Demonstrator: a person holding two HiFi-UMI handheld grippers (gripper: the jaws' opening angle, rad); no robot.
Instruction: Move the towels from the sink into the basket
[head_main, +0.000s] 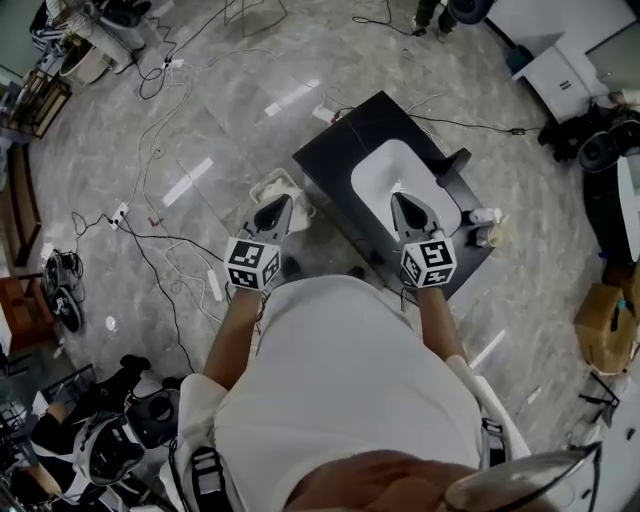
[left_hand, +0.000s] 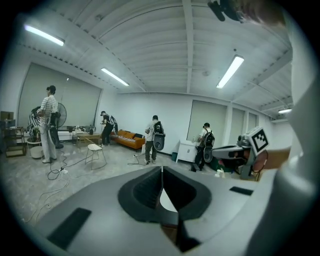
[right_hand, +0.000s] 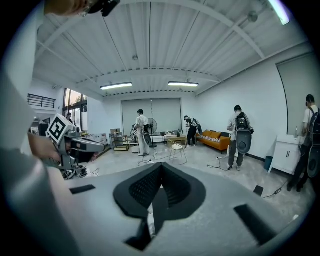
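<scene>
In the head view a white sink (head_main: 385, 165) is set in a black counter (head_main: 335, 150) in front of me. A pale basket (head_main: 264, 186) stands on the floor by the counter's left side, partly hidden by my left gripper (head_main: 281, 203). My right gripper (head_main: 400, 200) hovers over the sink's near edge. Both are held high and point about level. The left gripper (left_hand: 161, 170) has its jaws together with nothing between them, and so does the right gripper (right_hand: 161, 167). I cannot make out any towel in the sink or the basket.
Small bottles (head_main: 485, 215) stand at the counter's right end. Cables (head_main: 150, 240) trail over the grey floor to the left. Across the room are several people with backpacks, an orange sofa (left_hand: 129, 139), a white chair (right_hand: 177, 150) and a white cabinet (left_hand: 186, 150).
</scene>
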